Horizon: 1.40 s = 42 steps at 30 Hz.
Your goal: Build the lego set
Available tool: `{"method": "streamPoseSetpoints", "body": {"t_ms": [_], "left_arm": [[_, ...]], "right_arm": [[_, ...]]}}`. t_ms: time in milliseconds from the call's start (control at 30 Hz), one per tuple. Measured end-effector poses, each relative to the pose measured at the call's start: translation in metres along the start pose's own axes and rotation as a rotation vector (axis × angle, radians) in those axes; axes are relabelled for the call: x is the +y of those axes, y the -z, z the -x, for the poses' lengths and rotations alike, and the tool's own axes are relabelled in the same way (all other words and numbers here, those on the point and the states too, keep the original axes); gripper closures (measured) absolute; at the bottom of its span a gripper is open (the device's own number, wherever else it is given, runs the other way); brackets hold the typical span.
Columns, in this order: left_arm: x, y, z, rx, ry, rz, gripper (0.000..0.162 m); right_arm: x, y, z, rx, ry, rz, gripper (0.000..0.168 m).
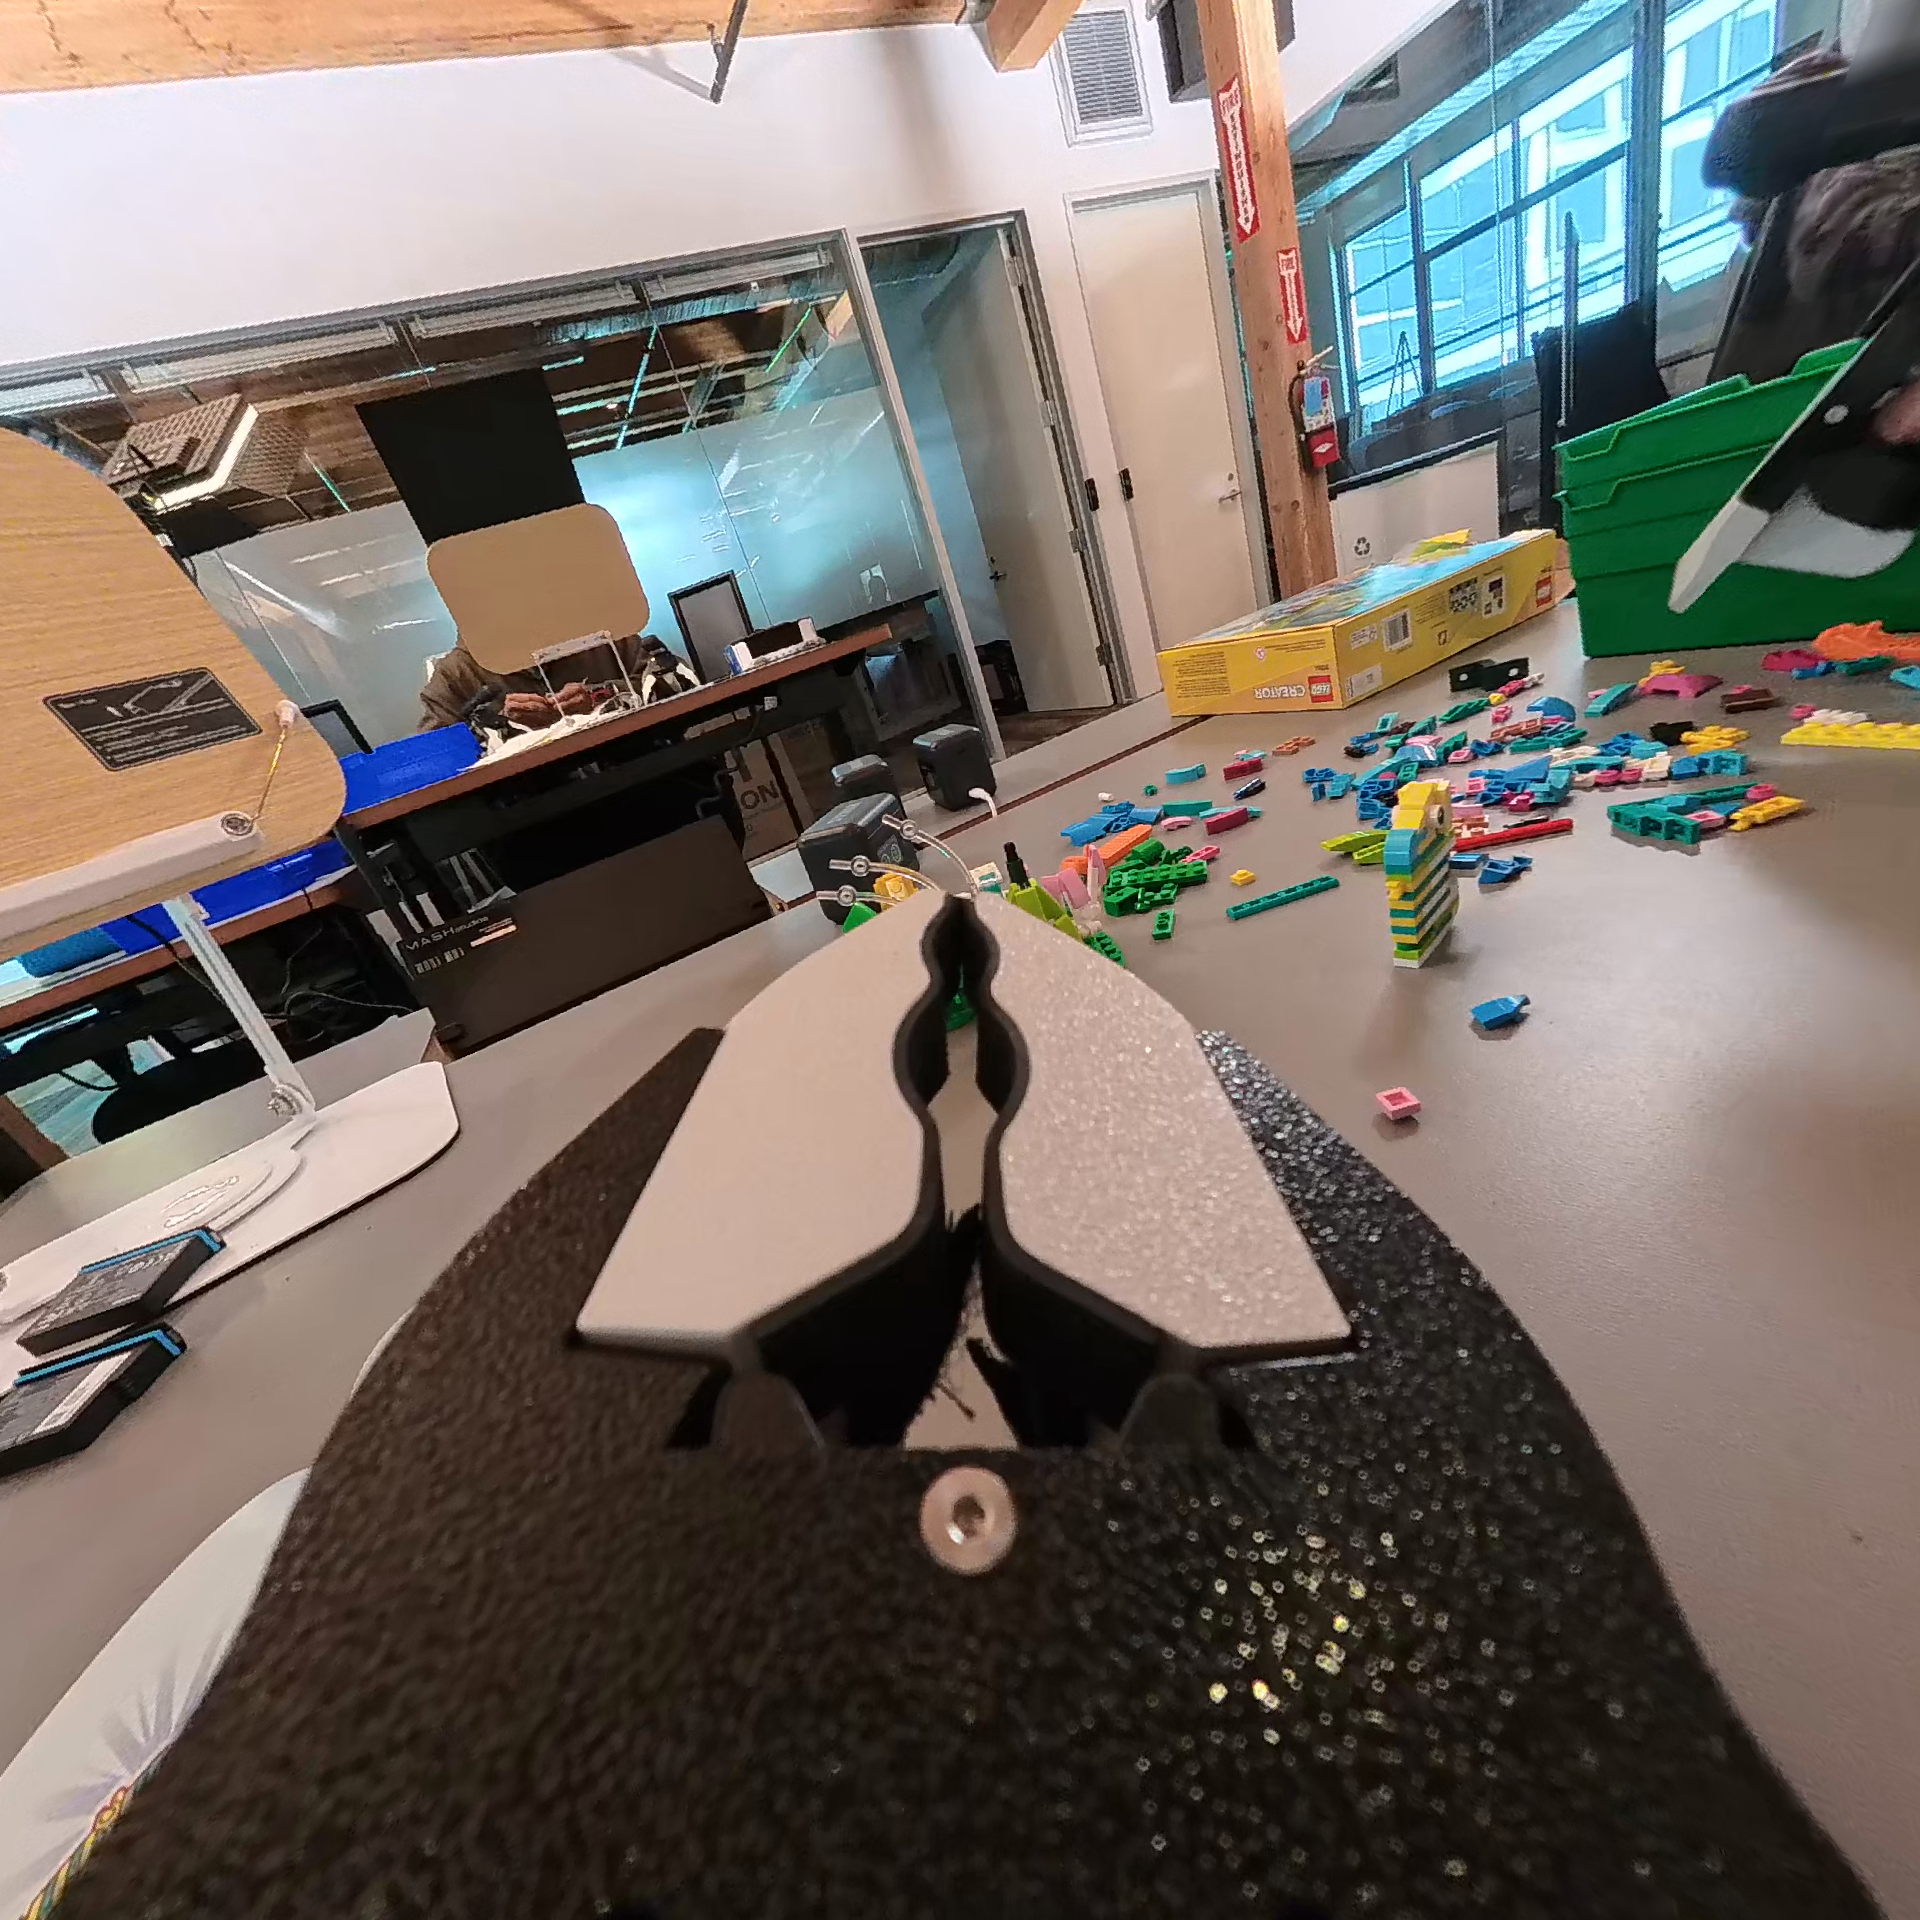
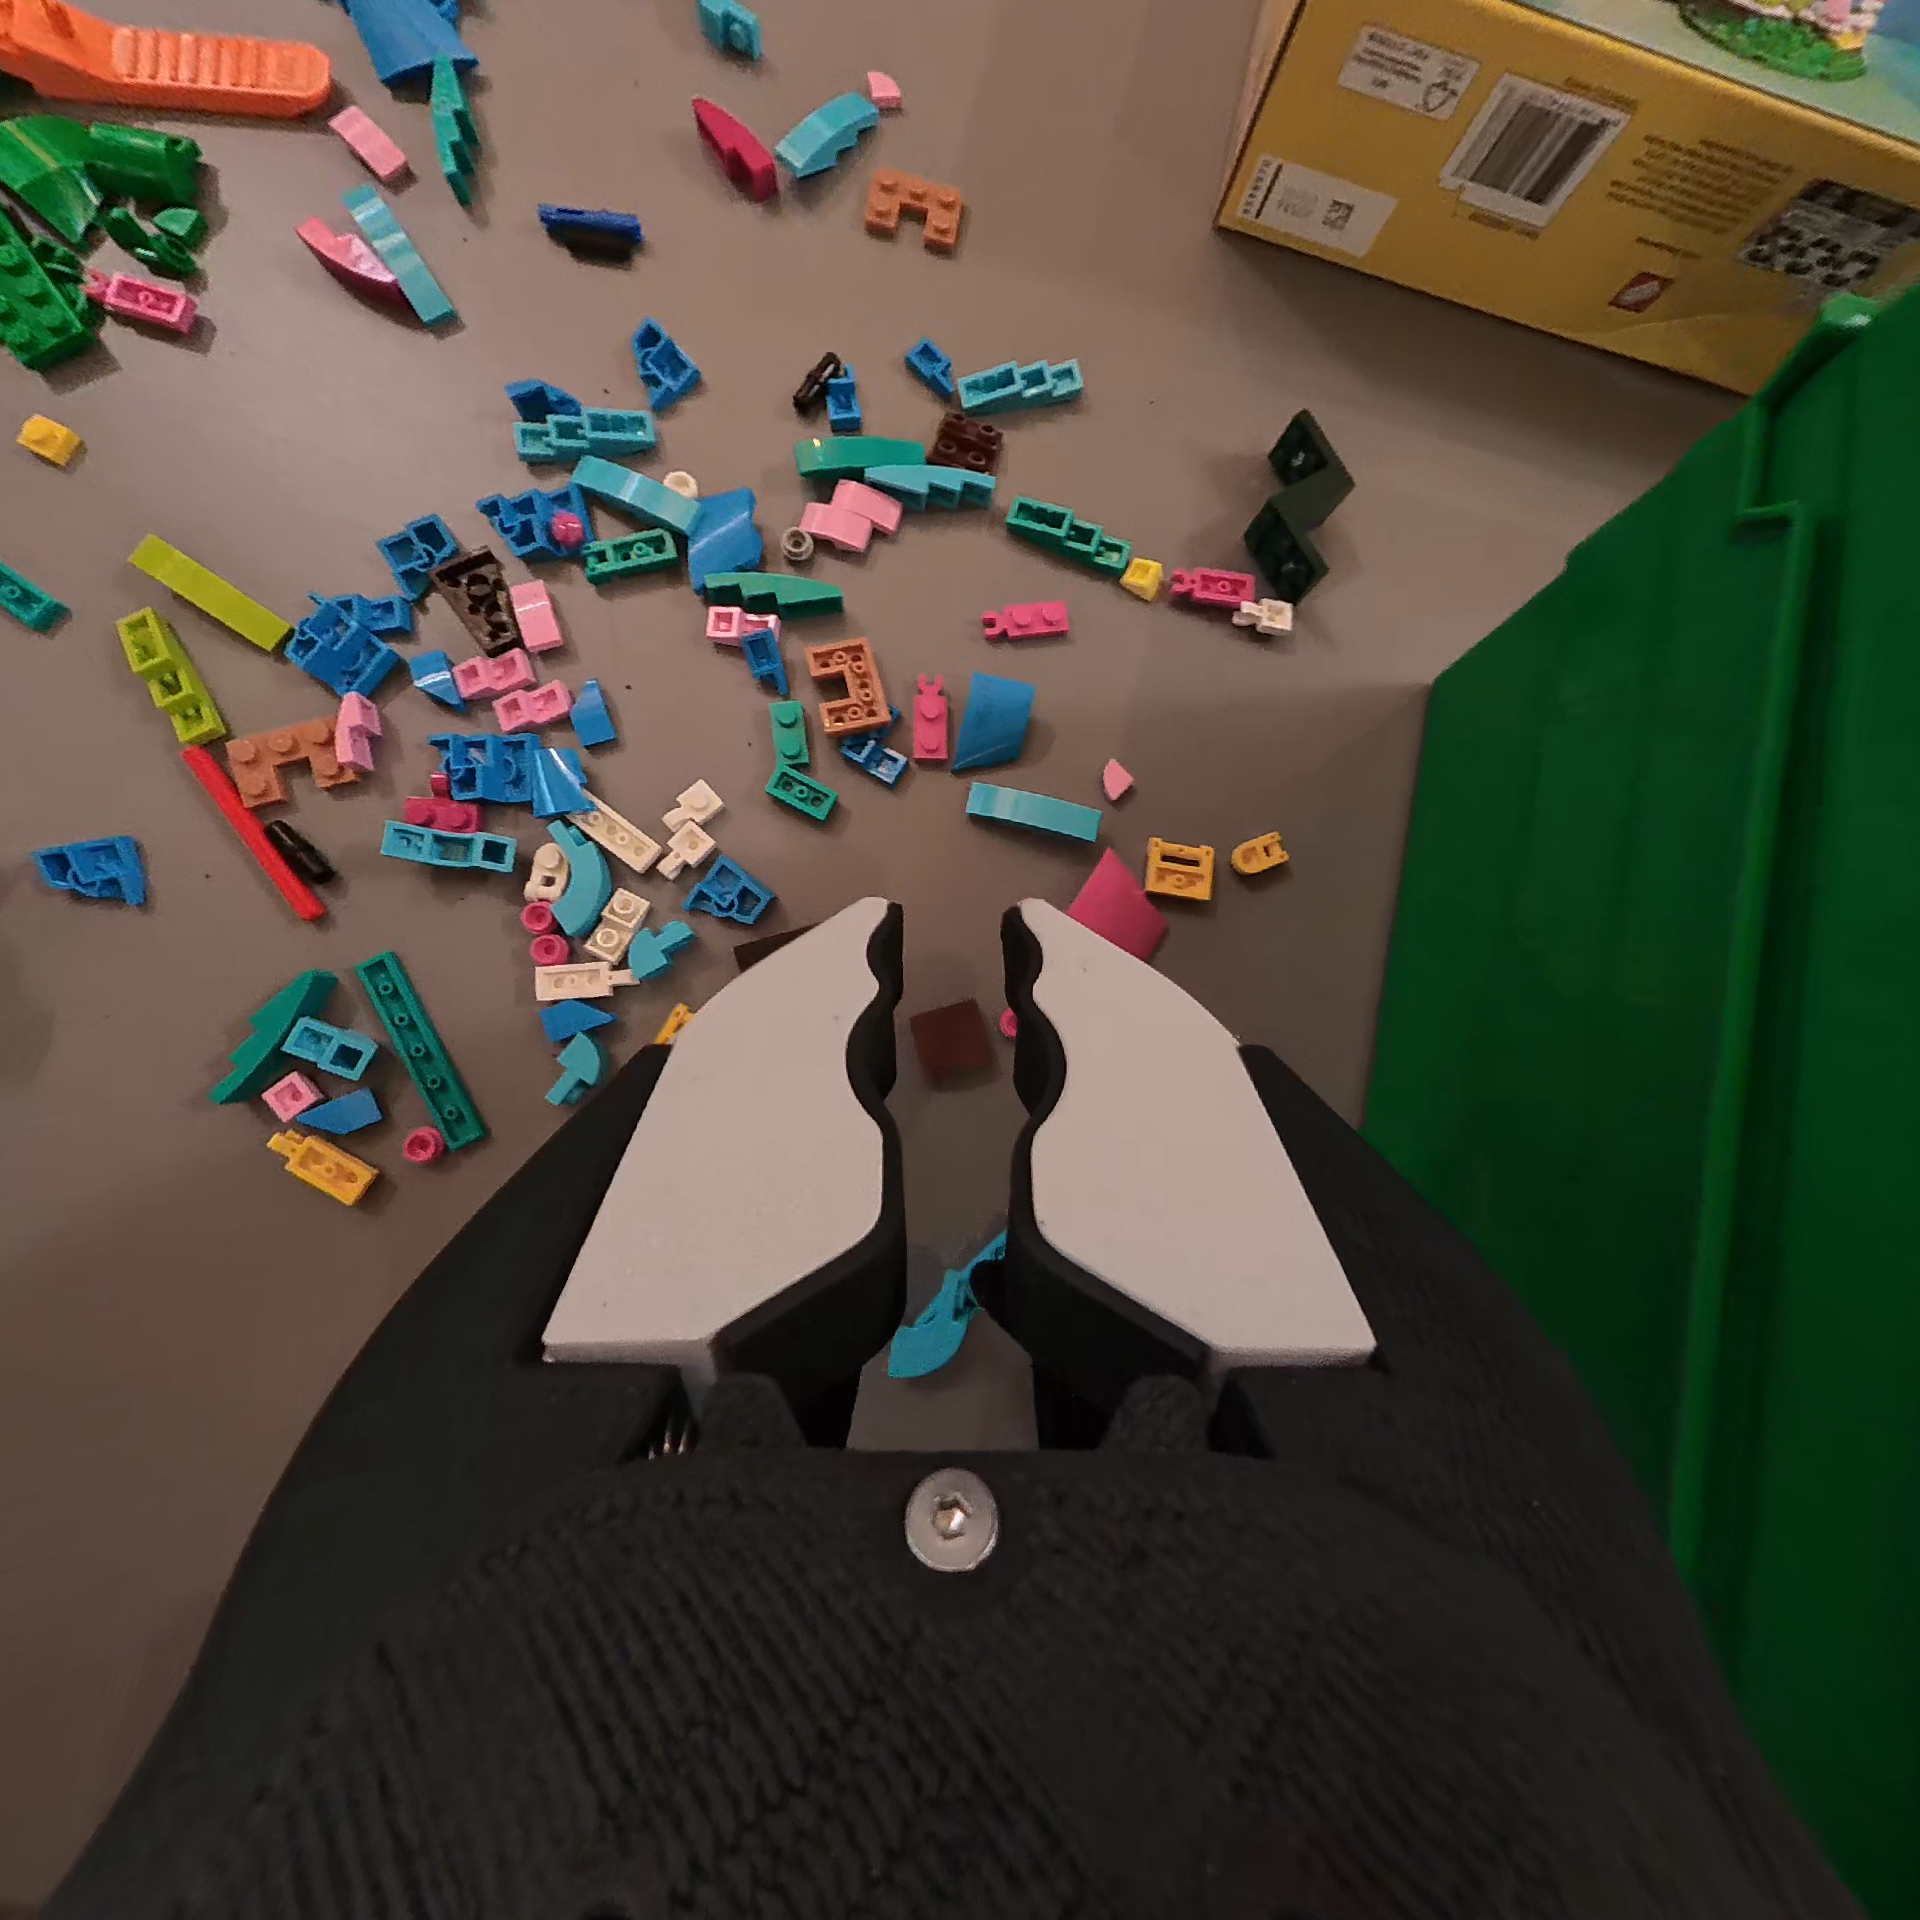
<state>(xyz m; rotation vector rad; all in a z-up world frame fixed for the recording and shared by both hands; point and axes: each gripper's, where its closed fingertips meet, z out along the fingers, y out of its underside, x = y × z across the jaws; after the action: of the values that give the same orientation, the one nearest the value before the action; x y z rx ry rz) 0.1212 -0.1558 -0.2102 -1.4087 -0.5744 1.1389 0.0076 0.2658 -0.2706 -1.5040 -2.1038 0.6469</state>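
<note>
**Right gripper poised over a brown tile, build barely begun**

Black textured gripper bodies fill the foreground of both wrist views. Largest beyond them is the grey tabletop, then the stack of green plastic bins on the right and the yellow cardboard lego box lying flat behind the parts.

Judging by how things lie, the build is at an early stage: one small striped yellow, green and blue tower of bricks stands upright alone, and a green, pink and lime cluster of joined pieces sits just past the left gripper's tips. Most of the set is still a loose scatter of blue, teal, pink and white bricks spread flat over the table, so nearly all the assembly is left.

On the right gripper the jaws stand narrowly apart and hold nothing; it points down at the table, with a small dark brown square tile lying in the gap between its fingers, untouched as far as I can tell.

On the left gripper the jaws are closed tip to tip, with no piece visibly pinched; a sliver of green shows through the slot below.
</note>
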Motion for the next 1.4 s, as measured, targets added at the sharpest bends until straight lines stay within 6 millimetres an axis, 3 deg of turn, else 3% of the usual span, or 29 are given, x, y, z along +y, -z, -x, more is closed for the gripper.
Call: {"method": "streamPoseSetpoints", "body": {"t_ms": [367, 633, 1400], "left_arm": [[0.0, -0.001, 0.0, 0.003, -0.001, 0.003, 0.162], [0.0, 0.0, 0.0, 0.004, 0.001, 0.002, 0.162], [-0.001, 0.0, 0.0, 0.004, 0.005, 0.002, 0.162]], "right_arm": [[-0.004, -0.013, 0.064, -0.164, 0.287, 0.044, 0.153], [-0.015, -0.011, 0.077, -0.173, 0.321, 0.019, 0.154], [-0.012, -0.017, 0.088, -0.191, 0.365, 0.031, 0.154]]}}
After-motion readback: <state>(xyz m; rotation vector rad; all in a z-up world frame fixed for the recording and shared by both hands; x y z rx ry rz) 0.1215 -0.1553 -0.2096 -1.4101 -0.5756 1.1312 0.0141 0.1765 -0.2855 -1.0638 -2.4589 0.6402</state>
